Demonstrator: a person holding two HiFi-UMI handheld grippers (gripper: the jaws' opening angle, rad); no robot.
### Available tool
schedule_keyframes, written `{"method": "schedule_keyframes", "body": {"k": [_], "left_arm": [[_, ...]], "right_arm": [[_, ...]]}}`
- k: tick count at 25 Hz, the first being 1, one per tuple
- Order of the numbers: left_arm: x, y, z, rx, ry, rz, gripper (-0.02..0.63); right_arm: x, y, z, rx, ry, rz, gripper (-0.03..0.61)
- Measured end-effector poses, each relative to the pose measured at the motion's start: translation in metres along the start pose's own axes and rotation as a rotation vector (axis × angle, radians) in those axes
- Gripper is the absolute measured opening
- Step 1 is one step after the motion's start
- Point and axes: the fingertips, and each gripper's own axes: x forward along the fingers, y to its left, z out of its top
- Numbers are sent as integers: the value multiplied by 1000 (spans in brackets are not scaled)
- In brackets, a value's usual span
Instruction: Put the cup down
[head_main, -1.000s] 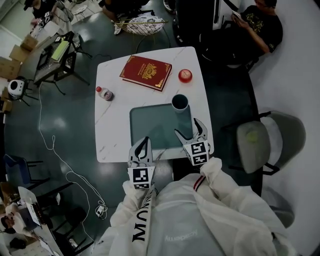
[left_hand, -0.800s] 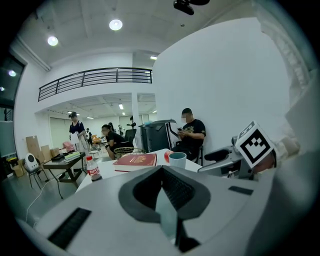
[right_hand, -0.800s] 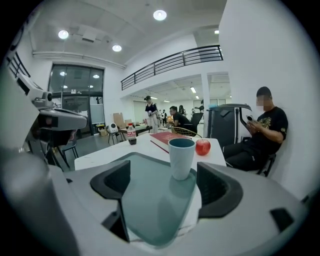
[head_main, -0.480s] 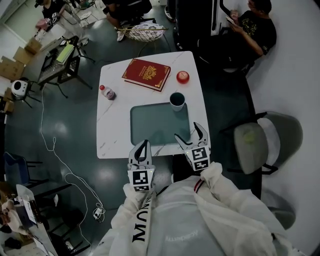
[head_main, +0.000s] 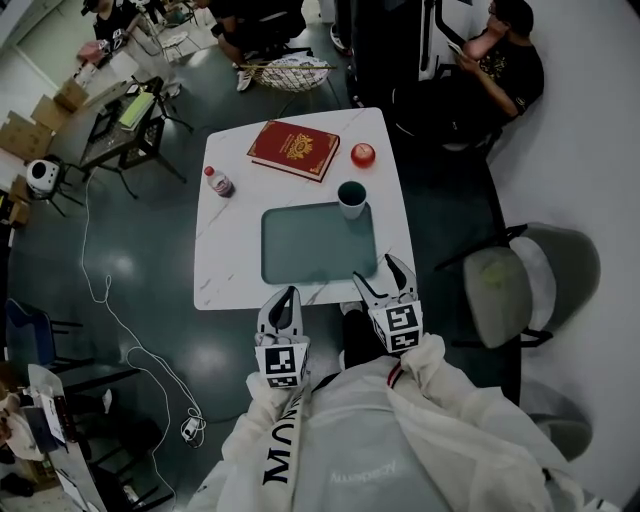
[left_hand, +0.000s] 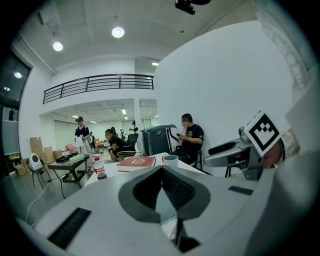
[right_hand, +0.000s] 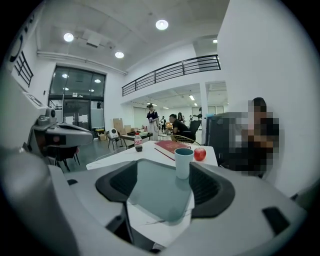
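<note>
cup (head_main: 351, 197) on mat (head_main: 312, 250) far-right corner; book (head_main: 293, 149) behind mat

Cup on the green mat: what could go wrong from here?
The pale cylindrical cup stands at the far right corner of the dark green mat; if its base overlaps the mat's edge, it may wobble. The right tool, open and empty, its jaws just closing somewhat, points toward the cup; a forward nudge could tip it. The red apple nearby could roll if the white table is bumped.

White jacket (head_main: 400, 440) shows dark letters "MO", rest cut off; gold print on red book (head_main: 294, 148) unreadable.
</note>
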Motion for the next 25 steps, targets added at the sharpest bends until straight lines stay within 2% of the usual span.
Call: {"method": "schedule_keyframes", "body": {"k": [3,5,8,11,19,22,25], "left_arm": [[-11,-1,1,0,-9,5,12],[-18,-3,1,-1,-13,7,12],[-28,-9,-1,-4,-15,3,12],[-36,-16,-3,-10,-17,-6,12],[-51,-34,-3,-23,-33,-26,12],[-58,-37,1,-30,-43,-25,12],[-65,-39,7,-35,-50,-21,12]], "right_arm": [[-11,6,4,-7,-12,-8,330],[-18,9,6,-9,-18,-15,288],[-28,16,8,-1,-28,-7,282],[-38,23,11,20,-35,4,248],[-67,32,11,20,-15,-24,115],[-76,34,14,23,-13,-30,95],[-83,37,19,31,8,-28,46]]}}
